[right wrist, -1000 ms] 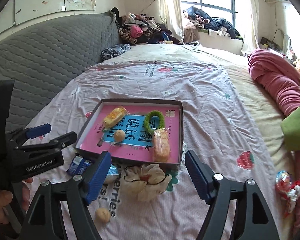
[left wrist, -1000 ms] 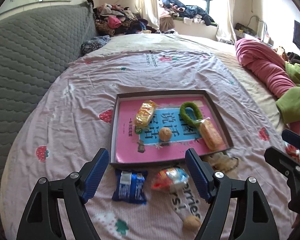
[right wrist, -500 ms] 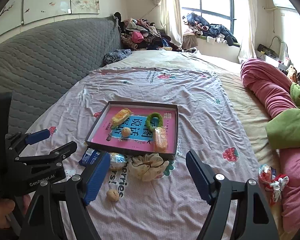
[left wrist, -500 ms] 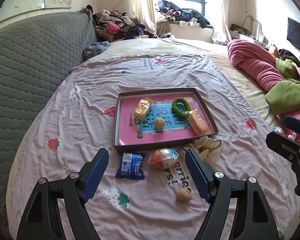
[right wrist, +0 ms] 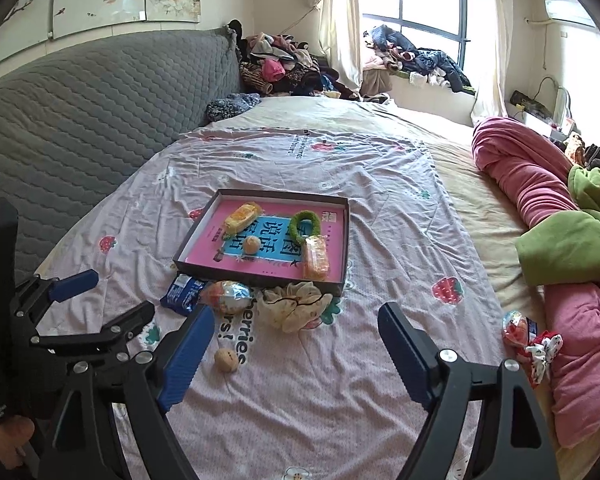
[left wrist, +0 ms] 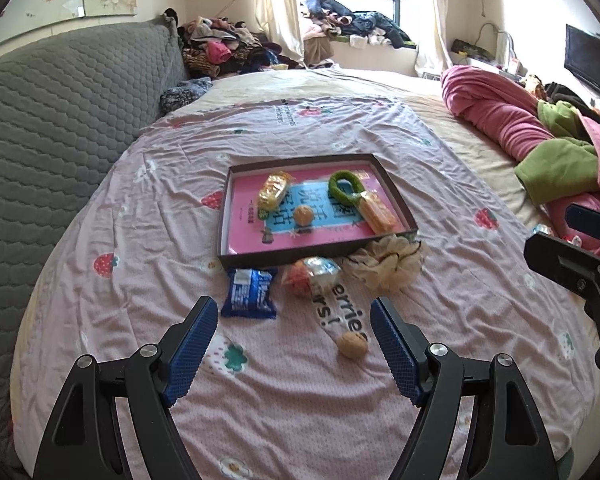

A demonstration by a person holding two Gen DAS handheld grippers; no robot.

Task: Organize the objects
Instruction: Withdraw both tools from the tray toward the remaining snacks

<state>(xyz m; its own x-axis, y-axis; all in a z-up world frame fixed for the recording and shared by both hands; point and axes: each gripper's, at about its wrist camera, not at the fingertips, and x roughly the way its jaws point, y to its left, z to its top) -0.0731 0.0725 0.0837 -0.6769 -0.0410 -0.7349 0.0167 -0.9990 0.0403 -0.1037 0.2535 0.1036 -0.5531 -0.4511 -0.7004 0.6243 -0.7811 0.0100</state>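
Note:
A dark shallow box [left wrist: 400,204] [right wrist: 346,236] with a pink lining lies on the bed. It holds a yellow snack pack [left wrist: 274,192], a small round cake [left wrist: 303,215], a green ring [left wrist: 342,189] and an orange pack [left wrist: 378,213]. In front of it lie a blue packet [left wrist: 250,294], a foil-wrapped snack [left wrist: 310,276], a cream scrunchie [left wrist: 388,264] and a walnut [left wrist: 352,346] [right wrist: 225,360]. My left gripper [left wrist: 292,352] is open and empty, near the walnut. My right gripper [right wrist: 296,356] is open and empty above the sheet.
A wrapped toy egg and a red scrunchie [right wrist: 528,340] lie at the right by the pink quilt [right wrist: 540,184]. A grey headboard [left wrist: 52,112] runs along the left. Clothes are piled at the window end [left wrist: 228,52].
Both grippers have pulled back and up from the box, so the box and loose items look smaller and farther. Both stay open and empty.

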